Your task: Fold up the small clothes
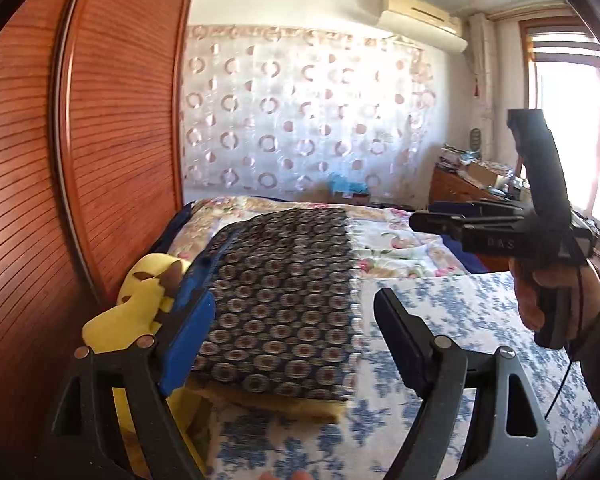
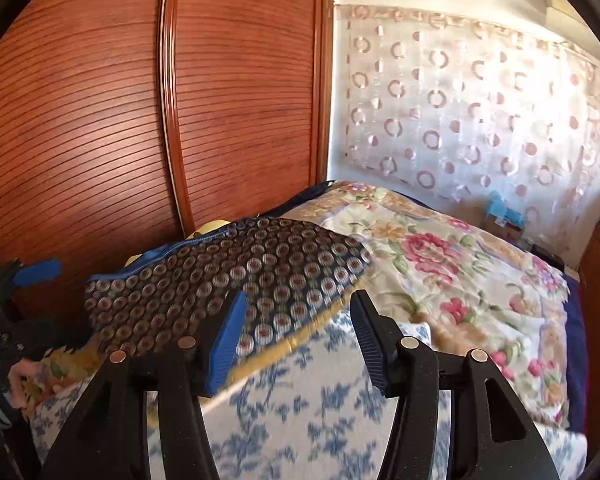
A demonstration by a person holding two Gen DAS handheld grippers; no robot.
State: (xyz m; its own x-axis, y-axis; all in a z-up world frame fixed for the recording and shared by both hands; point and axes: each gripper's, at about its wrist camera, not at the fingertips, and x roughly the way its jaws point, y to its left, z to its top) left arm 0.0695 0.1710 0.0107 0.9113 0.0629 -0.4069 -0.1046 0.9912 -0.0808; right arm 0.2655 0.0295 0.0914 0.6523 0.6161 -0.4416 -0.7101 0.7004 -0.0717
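Observation:
A folded dark garment [image 1: 284,300] with round medallion print and a blue zip edge lies flat on the bed, on top of a yellow-edged layer. My left gripper [image 1: 296,300] is open just above its near part, blue pad [image 1: 188,344] at the garment's left edge, nothing between the fingers. In the right wrist view the same garment [image 2: 220,276] lies ahead and to the left. My right gripper [image 2: 300,298] is open over its near right corner, holding nothing. From the left wrist view, the right gripper [image 1: 419,218] hovers at the right in a person's hand [image 1: 539,300].
A yellow plush toy [image 1: 140,300] sits left of the garment against the wooden wardrobe [image 1: 100,120]. The bed has a blue-flowered sheet [image 1: 459,320] in front and a pink-flowered quilt [image 2: 439,264] behind. A cluttered wooden dresser [image 1: 459,188] stands at the far right.

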